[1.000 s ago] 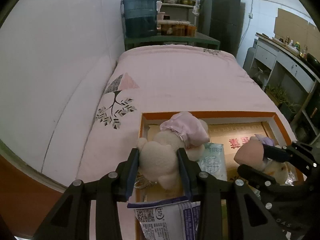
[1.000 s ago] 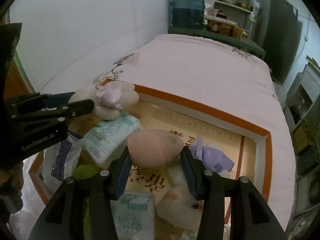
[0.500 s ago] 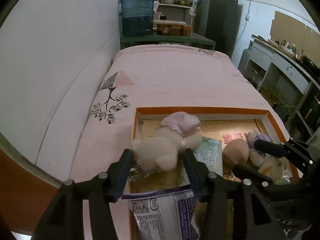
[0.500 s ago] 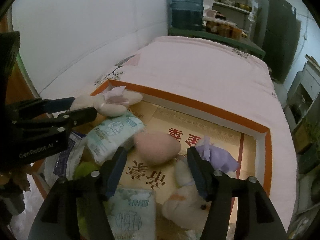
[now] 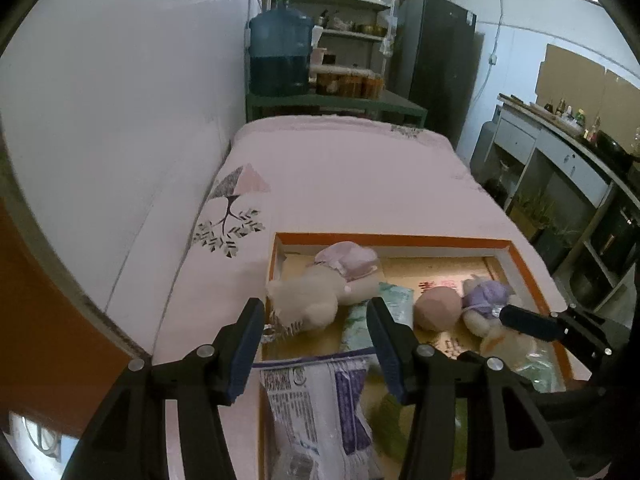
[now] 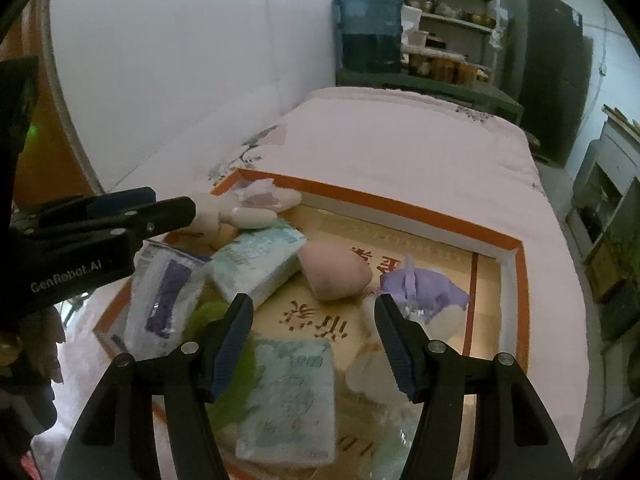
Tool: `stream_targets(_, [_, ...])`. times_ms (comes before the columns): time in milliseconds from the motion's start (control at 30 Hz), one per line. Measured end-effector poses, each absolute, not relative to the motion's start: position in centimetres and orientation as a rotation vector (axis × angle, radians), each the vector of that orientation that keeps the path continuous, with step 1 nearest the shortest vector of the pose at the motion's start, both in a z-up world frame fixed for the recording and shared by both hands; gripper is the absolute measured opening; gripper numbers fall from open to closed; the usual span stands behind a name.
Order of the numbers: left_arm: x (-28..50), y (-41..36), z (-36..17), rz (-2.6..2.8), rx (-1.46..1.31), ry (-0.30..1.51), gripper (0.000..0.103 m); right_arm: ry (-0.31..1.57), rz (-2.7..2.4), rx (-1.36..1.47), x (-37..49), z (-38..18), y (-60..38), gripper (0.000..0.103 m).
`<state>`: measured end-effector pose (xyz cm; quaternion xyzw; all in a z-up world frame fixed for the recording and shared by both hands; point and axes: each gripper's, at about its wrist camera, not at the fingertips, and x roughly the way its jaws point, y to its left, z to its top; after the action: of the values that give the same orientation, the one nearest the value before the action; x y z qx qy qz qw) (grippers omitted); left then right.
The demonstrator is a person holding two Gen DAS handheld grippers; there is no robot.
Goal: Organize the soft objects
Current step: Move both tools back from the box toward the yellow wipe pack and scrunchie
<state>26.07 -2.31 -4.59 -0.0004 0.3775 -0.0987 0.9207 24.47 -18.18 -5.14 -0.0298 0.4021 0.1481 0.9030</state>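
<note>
An orange-rimmed box (image 5: 392,239) (image 6: 404,205) lies on the pink bed. In it lie a cream plush toy in a pink dress (image 5: 320,292) (image 6: 244,208), a pink egg-shaped sponge (image 5: 437,307) (image 6: 334,270), a plush toy in purple (image 5: 486,294) (image 6: 420,290), tissue packs (image 6: 256,262) (image 6: 290,394) and a white-and-purple bag (image 5: 316,404) (image 6: 166,300). My left gripper (image 5: 316,344) is open and empty, just short of the cream toy. My right gripper (image 6: 314,344) is open and empty, just short of the sponge.
The bed (image 5: 340,168) runs along a white wall (image 5: 120,100) on the left. A blue water jug (image 5: 280,56) and shelves stand beyond its far end. A dark fridge (image 5: 436,60) and a counter (image 5: 560,152) are at the right.
Both grippers opened and drew back. The left let go of the cream plush toy and the right let go of the pink sponge; both objects now lie in the box.
</note>
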Motion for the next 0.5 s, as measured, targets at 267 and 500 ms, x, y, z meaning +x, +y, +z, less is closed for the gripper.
stream_targets(267, [22.9,-2.5,-2.4,-0.211,0.005,0.724,0.053,0.807,0.296,-0.032,21.6,-3.4,-18.2,0.065])
stream_targets(500, [19.7,-2.6,-0.8,-0.223,0.002,0.689,0.053,0.791,0.288,-0.011,19.3,-2.3,-18.6,0.065])
